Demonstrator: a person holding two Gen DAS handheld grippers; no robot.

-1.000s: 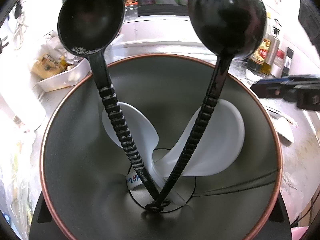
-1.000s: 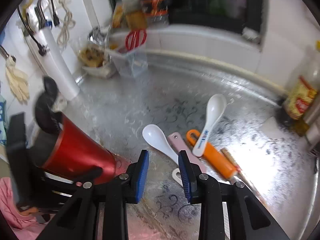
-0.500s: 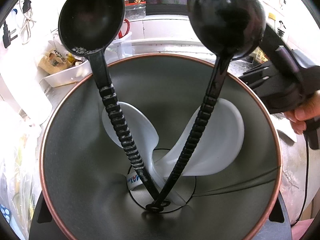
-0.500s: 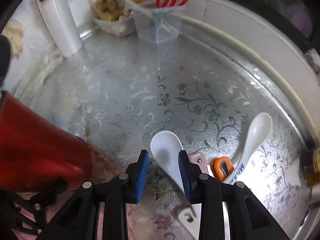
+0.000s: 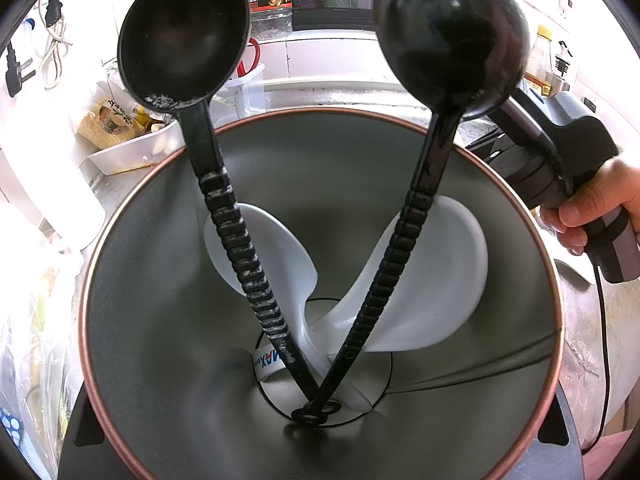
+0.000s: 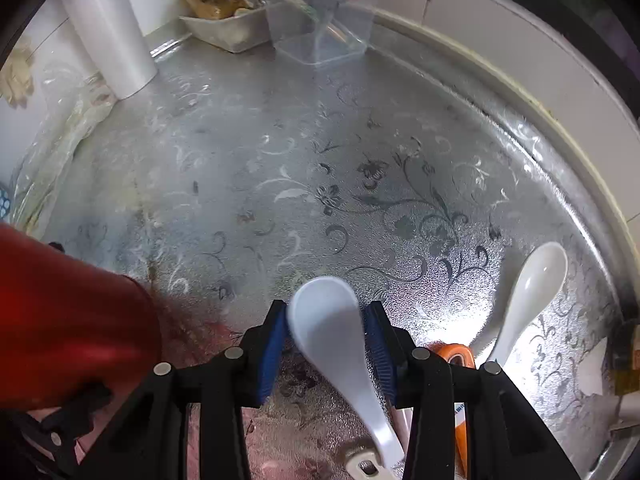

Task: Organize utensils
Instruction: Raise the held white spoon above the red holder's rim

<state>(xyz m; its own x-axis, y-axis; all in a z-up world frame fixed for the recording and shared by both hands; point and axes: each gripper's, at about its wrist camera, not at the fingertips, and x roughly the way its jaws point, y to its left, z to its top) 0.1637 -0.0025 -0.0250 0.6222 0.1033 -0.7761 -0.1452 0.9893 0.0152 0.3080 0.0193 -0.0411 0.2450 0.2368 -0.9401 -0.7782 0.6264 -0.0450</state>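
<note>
My left gripper (image 5: 320, 452) is shut on a red cup (image 6: 72, 312), whose grey inside (image 5: 140, 320) fills the left wrist view. Two black spoons (image 5: 184, 36) (image 5: 448, 32) and two white spoons (image 5: 272, 260) stand in it. My right gripper (image 6: 326, 312) points down at the counter, and its jaws are opening. A white spoon (image 6: 326, 340) lies between its blue pads (image 6: 276, 336), which do not press on it. A second white spoon (image 6: 532, 280) and an orange-handled utensil (image 6: 456, 354) lie to the right.
A white cylinder (image 6: 116, 40), a food tray (image 6: 224, 20) and a clear tub (image 6: 320, 36) with red scissors line the counter's far edge. The patterned counter (image 6: 320, 160) runs to a white ledge (image 6: 520, 52). A hand (image 5: 600, 200) holds the right gripper beside the cup.
My right gripper has dropped toward the counter and come over the white spoon, with its jaws spread wider around the bowl. It and the hand have entered the left wrist view. The cup stays put.
</note>
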